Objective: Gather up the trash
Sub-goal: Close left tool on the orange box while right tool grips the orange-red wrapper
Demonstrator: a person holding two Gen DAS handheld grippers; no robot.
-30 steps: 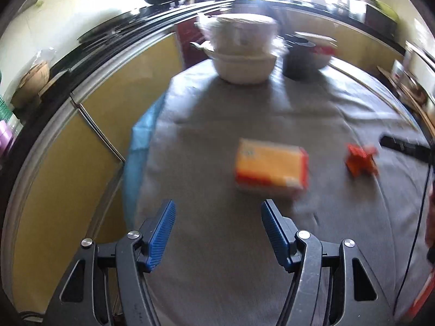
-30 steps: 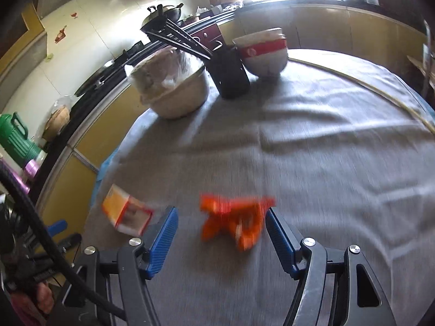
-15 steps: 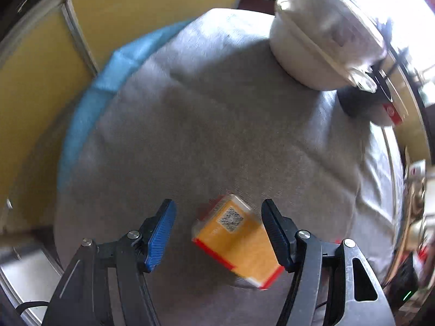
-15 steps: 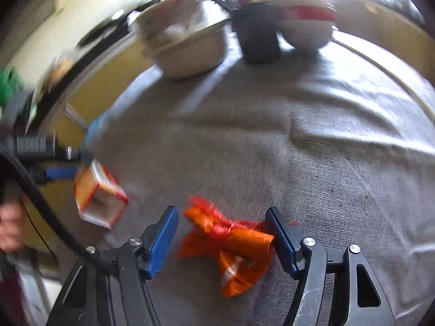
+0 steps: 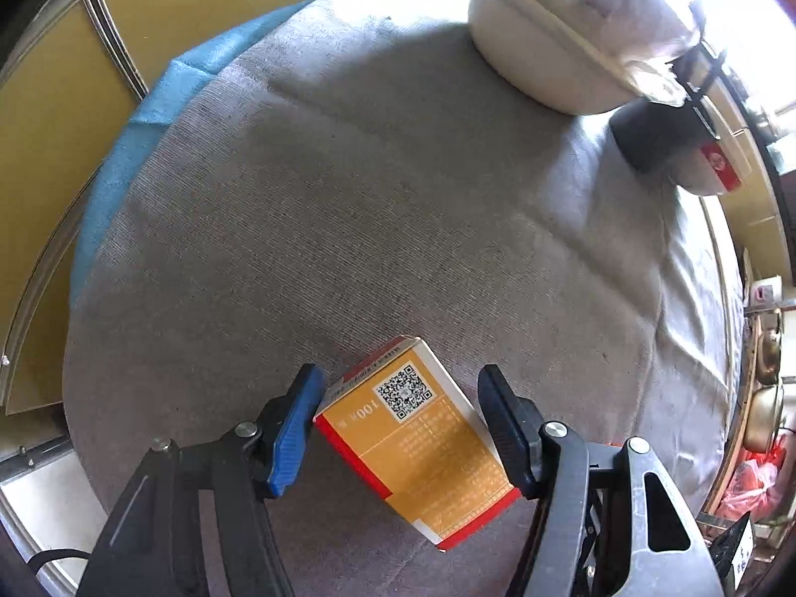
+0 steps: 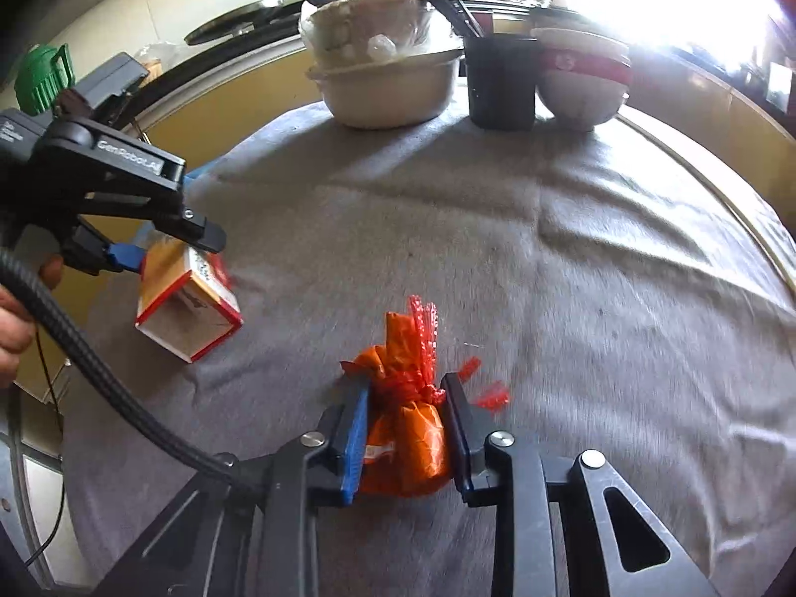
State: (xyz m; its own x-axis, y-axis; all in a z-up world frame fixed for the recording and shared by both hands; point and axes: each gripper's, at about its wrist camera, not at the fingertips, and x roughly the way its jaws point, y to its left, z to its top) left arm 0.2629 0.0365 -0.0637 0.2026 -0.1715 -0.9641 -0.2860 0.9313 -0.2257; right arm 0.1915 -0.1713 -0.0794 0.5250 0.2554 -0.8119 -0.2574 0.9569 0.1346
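Note:
An orange and white carton with a QR code lies on the grey tablecloth. My left gripper points steeply down over it and is open. Its fingers straddle the carton close to both sides. From the right wrist, the carton shows an open end, under the left gripper. My right gripper is shut on a crumpled orange wrapper with red netting. The wrapper is pinched between the blue pads, low over the cloth.
At the table's far side stand a lidded cream pot, a black cup holding utensils, and stacked red-banded bowls. A blue underlay shows at the table's left edge, beside yellow cabinets. A hand holds the left gripper.
The right jaws have closed on the orange wrapper, bunching it upright. The left gripper has dropped and rolled, and the carton now sits deeper between its fingers.

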